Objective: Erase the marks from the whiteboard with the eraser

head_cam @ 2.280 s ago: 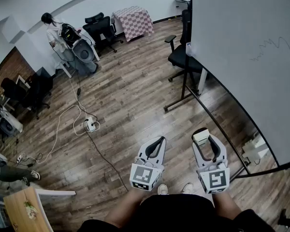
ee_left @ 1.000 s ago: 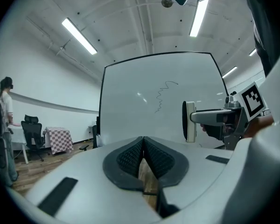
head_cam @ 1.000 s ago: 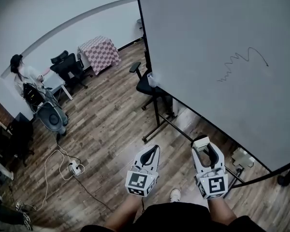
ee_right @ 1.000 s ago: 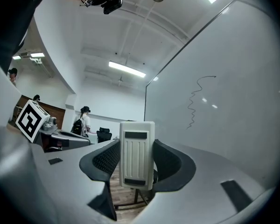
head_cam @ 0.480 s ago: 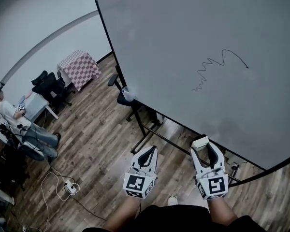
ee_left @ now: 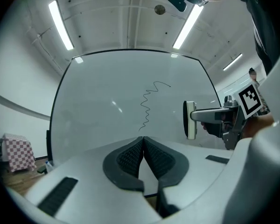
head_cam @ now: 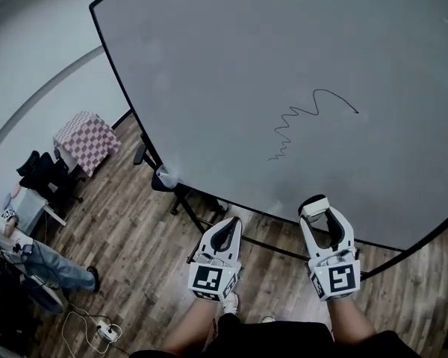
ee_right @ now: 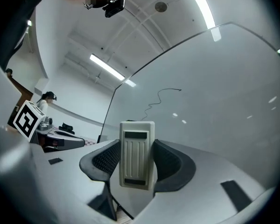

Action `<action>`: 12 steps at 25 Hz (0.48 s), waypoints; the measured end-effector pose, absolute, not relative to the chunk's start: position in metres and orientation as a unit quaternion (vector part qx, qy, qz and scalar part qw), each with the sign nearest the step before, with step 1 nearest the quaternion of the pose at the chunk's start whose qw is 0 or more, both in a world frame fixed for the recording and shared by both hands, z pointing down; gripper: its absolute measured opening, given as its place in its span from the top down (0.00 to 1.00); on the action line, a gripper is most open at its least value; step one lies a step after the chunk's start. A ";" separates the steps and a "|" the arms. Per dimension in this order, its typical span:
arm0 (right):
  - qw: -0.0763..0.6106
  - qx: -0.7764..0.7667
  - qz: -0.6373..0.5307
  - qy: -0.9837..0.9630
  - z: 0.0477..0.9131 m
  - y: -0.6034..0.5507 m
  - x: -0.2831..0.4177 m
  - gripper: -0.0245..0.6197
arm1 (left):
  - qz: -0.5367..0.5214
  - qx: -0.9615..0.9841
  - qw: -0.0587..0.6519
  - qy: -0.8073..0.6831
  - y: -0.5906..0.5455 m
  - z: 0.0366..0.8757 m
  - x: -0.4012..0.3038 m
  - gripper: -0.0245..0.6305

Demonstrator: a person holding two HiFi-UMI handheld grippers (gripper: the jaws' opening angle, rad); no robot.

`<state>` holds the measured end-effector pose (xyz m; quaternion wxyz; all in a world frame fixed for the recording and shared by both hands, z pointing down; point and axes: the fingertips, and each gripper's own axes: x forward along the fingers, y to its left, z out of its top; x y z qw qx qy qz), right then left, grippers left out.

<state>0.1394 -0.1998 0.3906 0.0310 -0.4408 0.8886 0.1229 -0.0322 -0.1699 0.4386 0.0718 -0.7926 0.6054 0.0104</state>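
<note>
R gripper (ee_right: 136,158) is clamped on the eraser (ee_right: 137,154), which stands upright btwn the pads. In head view it sits at the whiteboard's (head_cam: 231,58) bottom edge; can't tell if it touches the board. L gripper (ee_left: 143,143) has jaws pressed together w/ nothing btwn, below the same edge and left of R. Mark (head_cam: 308,119) is one thin black squiggle, mid-board, above R gripper, rising toward upper right. Board has a black frame and stands on the wood floor (head_cam: 127,237). Left of board: checkered table (head_cam: 86,142), black chairs (head_cam: 46,176), a person (head_cam: 37,267).
</note>
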 end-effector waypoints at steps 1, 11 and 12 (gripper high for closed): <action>0.032 -0.456 0.126 0.880 0.386 -0.206 0.141 0.58 | 0.013 -0.800 0.074 0.596 -0.181 0.437 -0.033 0.93; 0.024 -0.579 0.175 0.796 0.332 -0.251 0.153 0.58 | 0.053 -0.861 0.109 0.493 -0.262 0.385 -0.040 0.93; 0.023 -0.593 0.183 0.784 0.326 -0.253 0.156 0.58 | 0.057 -0.868 0.113 0.480 -0.267 0.379 -0.039 0.93</action>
